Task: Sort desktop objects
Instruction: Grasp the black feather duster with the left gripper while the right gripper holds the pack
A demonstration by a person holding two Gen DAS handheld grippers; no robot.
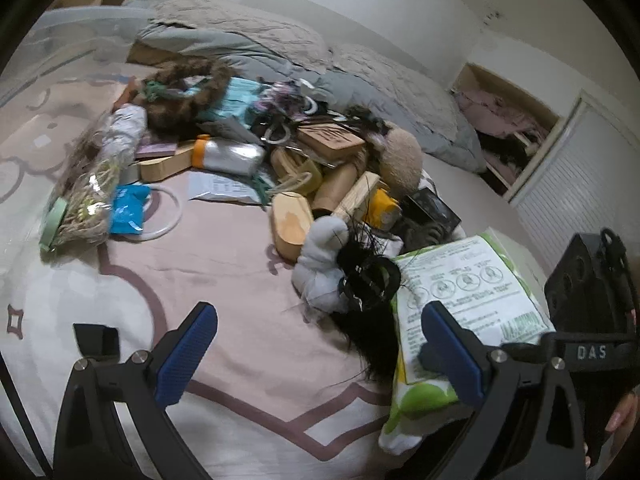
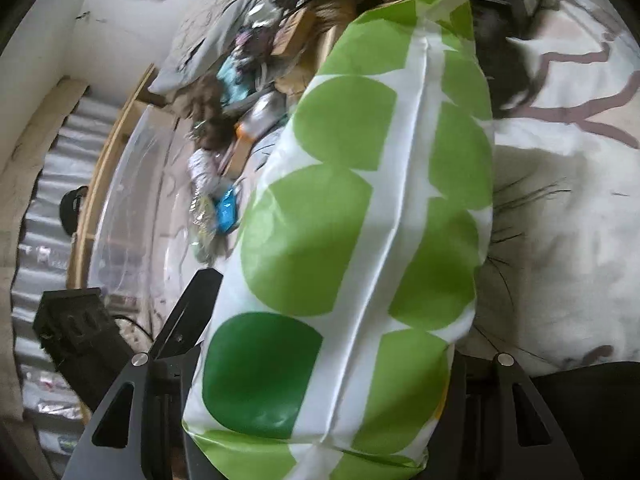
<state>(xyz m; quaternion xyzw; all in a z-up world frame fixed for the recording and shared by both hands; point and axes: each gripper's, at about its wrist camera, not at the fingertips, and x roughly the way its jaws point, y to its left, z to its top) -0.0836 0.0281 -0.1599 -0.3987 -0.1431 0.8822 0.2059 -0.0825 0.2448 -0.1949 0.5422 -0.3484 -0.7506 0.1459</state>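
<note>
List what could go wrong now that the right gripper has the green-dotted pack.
The soft pack bulges between the right gripper fingers, so it might slip. Black wispy strands lie against it and could drag along. The open left gripper sits close by, so the two could bump.

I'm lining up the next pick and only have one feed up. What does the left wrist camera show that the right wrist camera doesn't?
Only the left wrist view: the left gripper, jaws wide apart and empty over the pink bedspread; the printed back of the green-and-white packet; a grey plush toy; a wooden brush.

Only the right wrist view: the right gripper clamped on that packet, whose dotted front fills the frame.

Both: the packet, the clutter pile, the grey pillow, the clear storage bin.
</note>
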